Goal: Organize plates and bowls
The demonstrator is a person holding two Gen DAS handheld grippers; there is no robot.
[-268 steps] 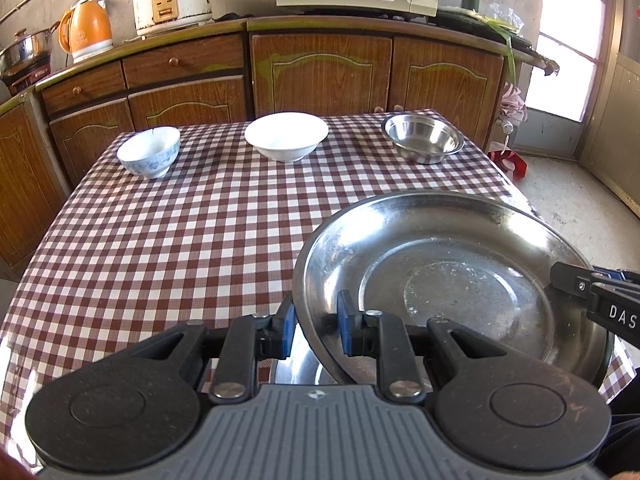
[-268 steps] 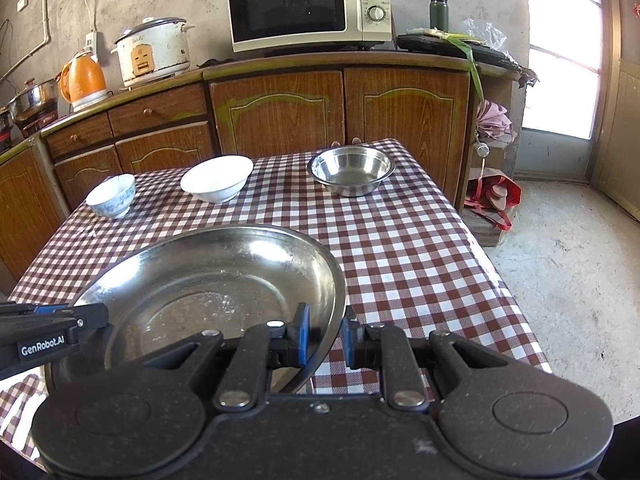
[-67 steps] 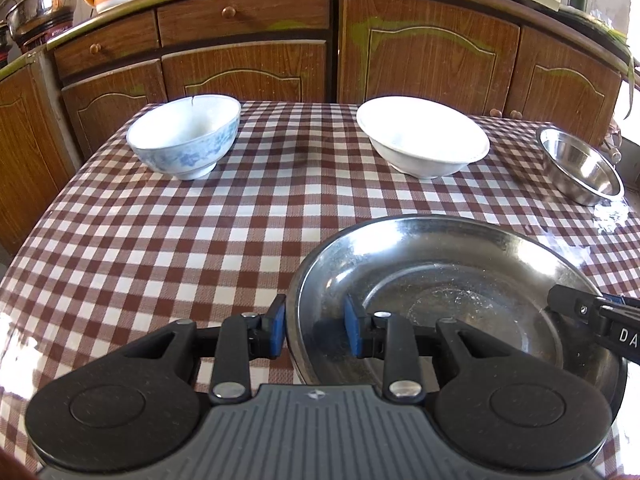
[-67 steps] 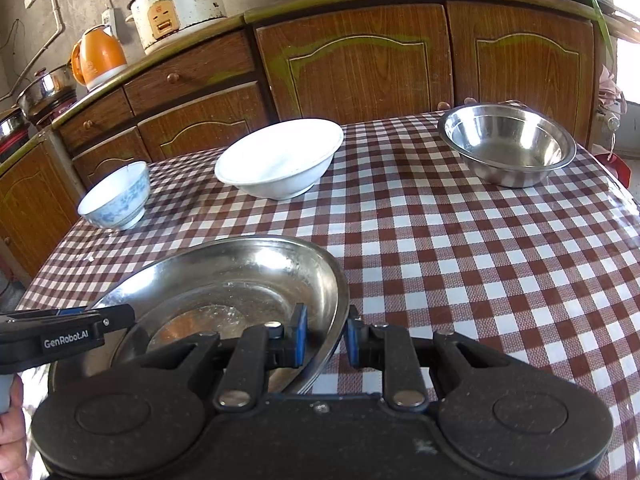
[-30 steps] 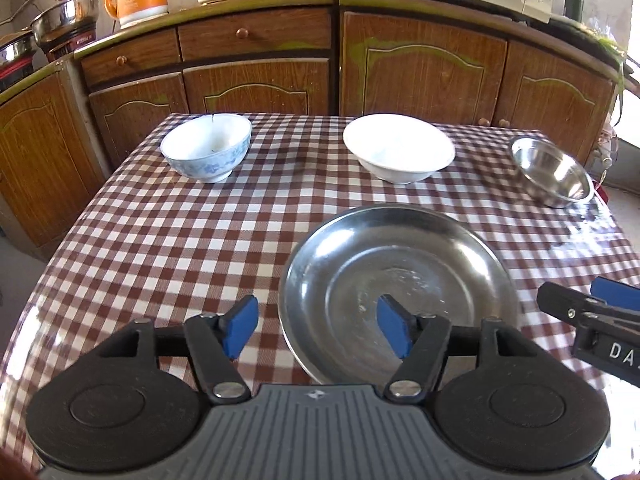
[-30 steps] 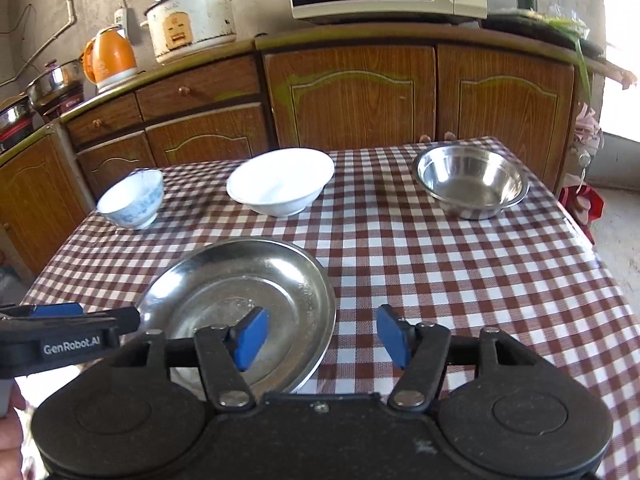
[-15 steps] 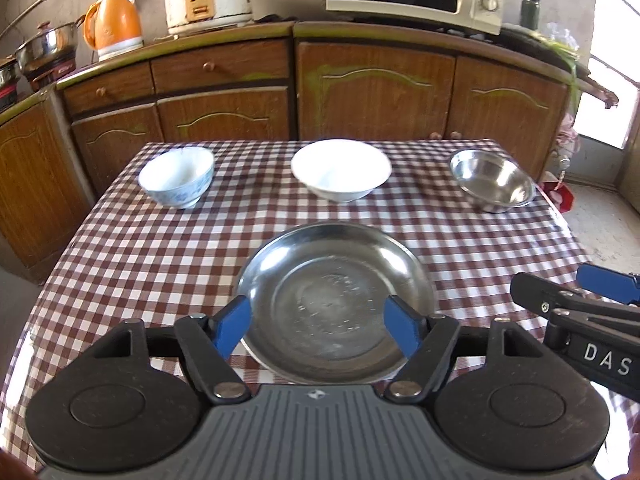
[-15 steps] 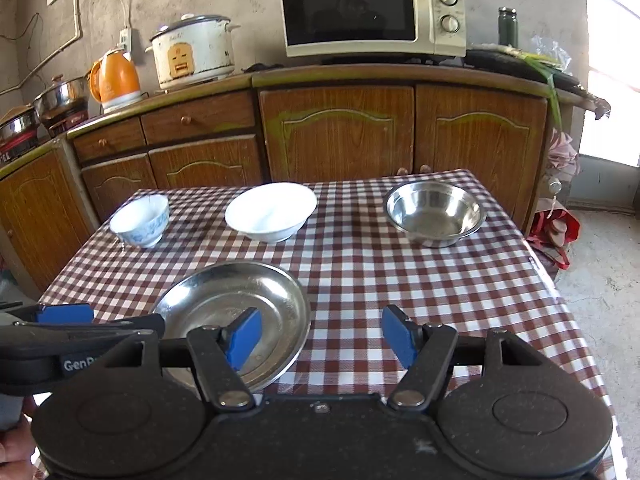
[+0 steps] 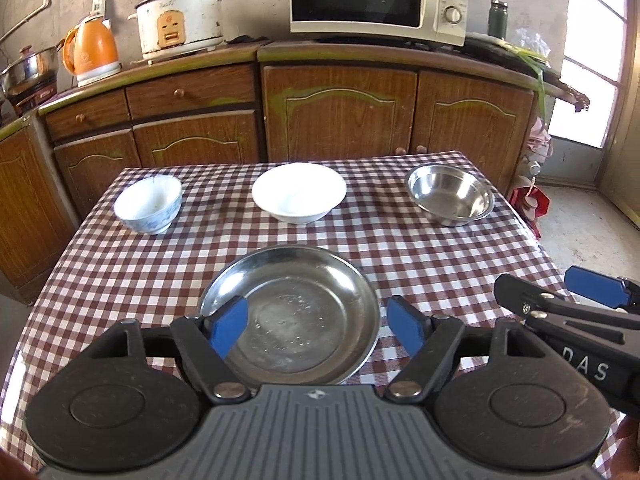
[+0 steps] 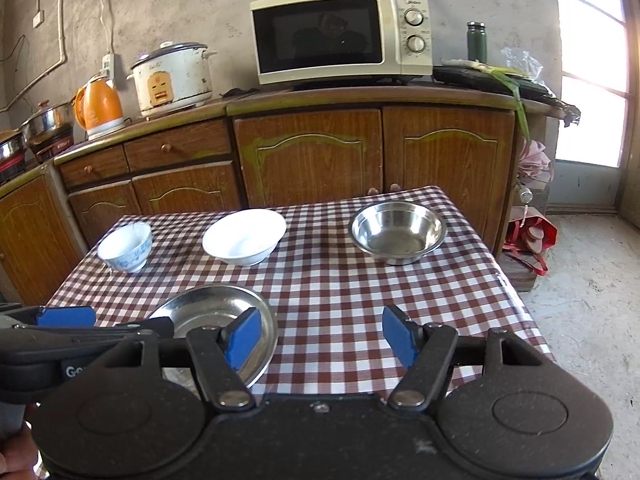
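A wide steel plate (image 9: 292, 312) (image 10: 208, 308) lies flat on the checked table (image 9: 100, 264), near its front edge. My left gripper (image 9: 317, 322) hovers above and behind the plate; its jaws are opening, with nothing held between them. My right gripper (image 10: 320, 334) is open and empty, above the cloth to the right of the plate. Along the far side stand a blue-patterned bowl (image 9: 148, 202) (image 10: 125, 246), a white bowl (image 9: 299, 192) (image 10: 244, 236) and a steel bowl (image 9: 450, 198) (image 10: 397, 232), each apart from the others.
Wooden cabinets (image 9: 340, 116) run behind the table, bearing a microwave (image 10: 340, 36), a rice cooker (image 10: 172, 78) and an orange kettle (image 10: 100, 106). Right of the table the concrete floor (image 10: 592, 300) is open, with a red bag (image 10: 532, 240) near the cabinet.
Both grippers have let go of the steel plate, opened wider, and drawn back and up. The plate now rests on the cloth and looks smaller in both views.
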